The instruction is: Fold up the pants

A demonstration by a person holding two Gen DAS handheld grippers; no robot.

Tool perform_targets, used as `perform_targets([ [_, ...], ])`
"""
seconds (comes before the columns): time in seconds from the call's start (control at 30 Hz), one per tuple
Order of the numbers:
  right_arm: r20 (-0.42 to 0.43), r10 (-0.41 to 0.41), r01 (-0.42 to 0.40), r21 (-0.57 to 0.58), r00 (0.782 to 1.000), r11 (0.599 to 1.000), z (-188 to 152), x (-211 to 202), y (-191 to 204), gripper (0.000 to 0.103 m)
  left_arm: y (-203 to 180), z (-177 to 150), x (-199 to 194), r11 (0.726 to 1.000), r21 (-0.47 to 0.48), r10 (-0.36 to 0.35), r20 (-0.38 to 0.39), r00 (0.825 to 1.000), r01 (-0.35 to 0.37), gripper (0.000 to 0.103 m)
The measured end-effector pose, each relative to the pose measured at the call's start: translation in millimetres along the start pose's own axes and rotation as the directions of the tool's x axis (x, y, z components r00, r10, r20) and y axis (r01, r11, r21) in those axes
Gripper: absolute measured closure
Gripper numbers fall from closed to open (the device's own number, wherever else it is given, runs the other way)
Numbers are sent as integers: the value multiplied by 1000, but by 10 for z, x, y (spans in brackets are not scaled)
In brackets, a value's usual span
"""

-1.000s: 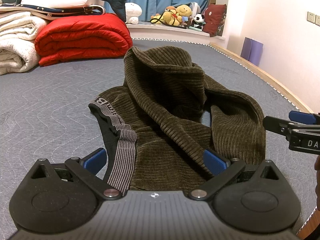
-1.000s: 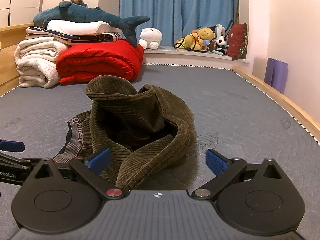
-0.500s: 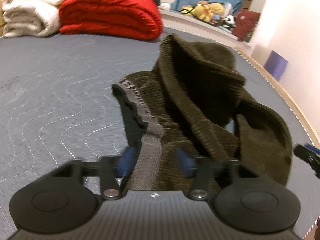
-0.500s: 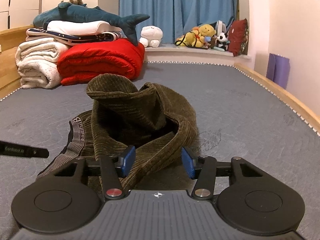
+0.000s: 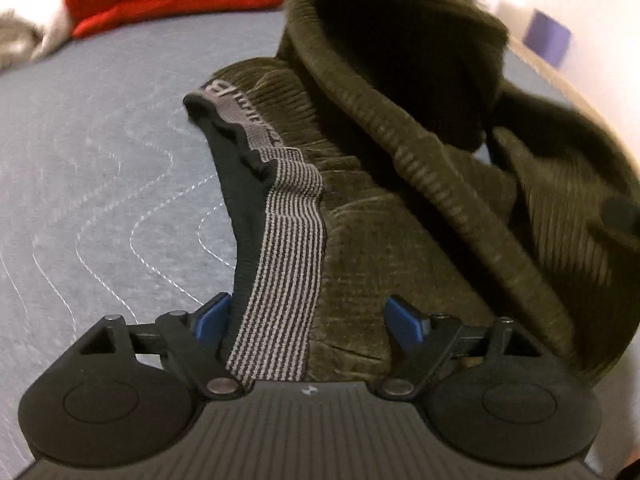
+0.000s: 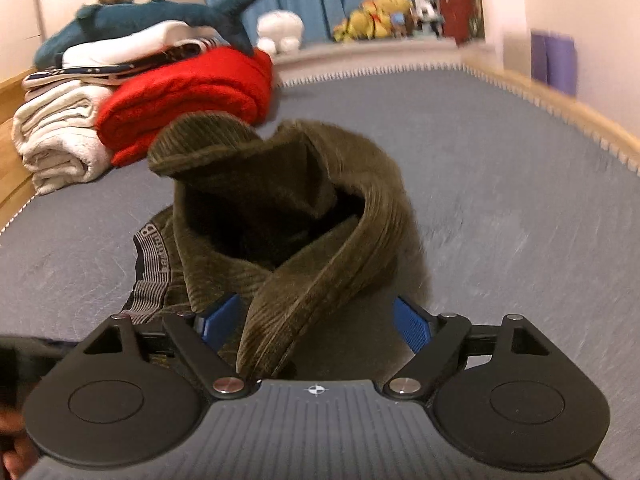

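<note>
Pants: we see olive-green ribbed corduroy pants (image 5: 360, 240) crumpled in a heap on the grey quilted bed (image 5: 100, 180), reaching between both pairs of fingers.
Waistband: the grey-and-black striped elastic band (image 5: 292, 240) runs up from just inside our left-side finger.
Left gripper (image 5: 308, 320): our blue-padded fingers stand wide apart and have just been opening; waistband and corduroy lie between them, unpinched.
Right gripper (image 6: 316, 320): fingers wide apart, just been opening; a thick corduroy fold lies between them, nearer the left-side pad (image 6: 218, 320), not pressed.
Beyond the fingers: a folded red blanket (image 6: 188, 96) and white rolled towels (image 6: 56, 140).
</note>
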State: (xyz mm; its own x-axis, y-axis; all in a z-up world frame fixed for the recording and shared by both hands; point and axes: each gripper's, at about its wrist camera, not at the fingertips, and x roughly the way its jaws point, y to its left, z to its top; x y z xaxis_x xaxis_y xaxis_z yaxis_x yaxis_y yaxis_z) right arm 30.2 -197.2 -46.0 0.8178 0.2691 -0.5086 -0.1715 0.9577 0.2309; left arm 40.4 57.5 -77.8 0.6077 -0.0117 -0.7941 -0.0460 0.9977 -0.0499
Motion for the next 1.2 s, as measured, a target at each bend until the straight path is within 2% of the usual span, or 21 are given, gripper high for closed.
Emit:
perform_targets([
  [0.03, -16, 6, -6, 3, 1000, 1000, -12, 50, 10, 19, -13, -15, 1, 1000, 16, 8, 7, 1000, -8, 23],
  [0.13, -56, -17, 16, -19, 998, 1000, -69, 202, 71, 22, 40, -36, -47, 999, 28, 27, 36, 999, -28, 52],
  [0.17, -62, -36, 33, -38, 997, 999, -89, 238, 95, 32, 85, -32, -83, 1000, 19, 12, 44, 999, -13, 61],
  [0.2, -65, -53, 49, -54, 997, 997, -106, 265, 113, 38, 91, -19, -134, 1000, 16, -1, 52, 999, 0, 66],
  [0.23, -65, -55, 52, -58, 996, 997, -106, 272, 118, 52, 109, -13, -208, 1000, 23, -9, 75, 997, 8, 70],
  [0.27, -63, -48, 44, -62, 997, 997, -115, 269, 123, 68, 123, -19, -285, 999, 38, -10, 101, 995, 6, 72],
  [0.33, -49, -39, 35, -75, 998, 997, -131, 234, 139, 84, 124, -15, -473, 999, 54, -7, 155, 988, -1, 74],
  [0.4, -30, -47, 43, -99, 998, 994, -151, 171, 160, 87, 195, 3, -689, 1000, 27, -10, 194, 981, 5, 76],
  [0.47, -21, -34, 31, -120, 999, 992, -170, 105, 165, 93, 375, 26, -879, 999, -42, -22, 228, 973, 32, 77],
  [0.57, 3, 12, -11, -176, 1000, 984, -215, -40, 216, 95, 719, 49, -1182, 987, -149, -14, 260, 965, 55, 78],
  [0.63, 9, 76, -72, -220, 997, 973, -240, -134, 267, 95, 956, 19, -1321, 975, -214, -8, 244, 970, 62, 78],
  [0.73, -9, 173, -169, -278, 985, 946, -308, -218, 362, 95, 1205, -66, -1364, 965, -249, -32, 180, 983, 77, 77],
  [0.83, -99, 230, -250, -330, 968, 910, -372, -201, 475, 95, 1302, -103, -1230, 963, -255, -66, 84, 994, 86, 72],
  [0.9, -143, 184, -226, -387, 973, 894, -411, -152, 563, 95, 1373, -109, -1160, 955, -286, -70, 54, 996, 83, 67],
  [0.97, -164, 168, -218, -358, 972, 908, -368, -108, 563, 91, 1428, -87, -1146, 943, -319, -76, 61, 995, 92, 38],
  [1.0, -161, 173, -217, -318, 972, 923, -302, -106, 529, 91, 1451, -50, -1156, 940, -327, -80, 68, 994, 98, 32],
  [1.03, -147, 179, -216, -291, 973, 932, -243, -118, 499, 86, 1468, -3, -1162, 937, -331, -85, 82, 993, 108, 29],
  [1.07, -128, 187, -215, -267, 974, 939, -176, -142, 467, 77, 1492, 70, -1148, 936, -334, -86, 90, 992, 112, 28],
  [1.2, -56, 191, -199, -208, 980, 958, -26, -227, 377, 66, 1549, 203, -929, 931, -353, -77, 70, 995, 96, 28],
])
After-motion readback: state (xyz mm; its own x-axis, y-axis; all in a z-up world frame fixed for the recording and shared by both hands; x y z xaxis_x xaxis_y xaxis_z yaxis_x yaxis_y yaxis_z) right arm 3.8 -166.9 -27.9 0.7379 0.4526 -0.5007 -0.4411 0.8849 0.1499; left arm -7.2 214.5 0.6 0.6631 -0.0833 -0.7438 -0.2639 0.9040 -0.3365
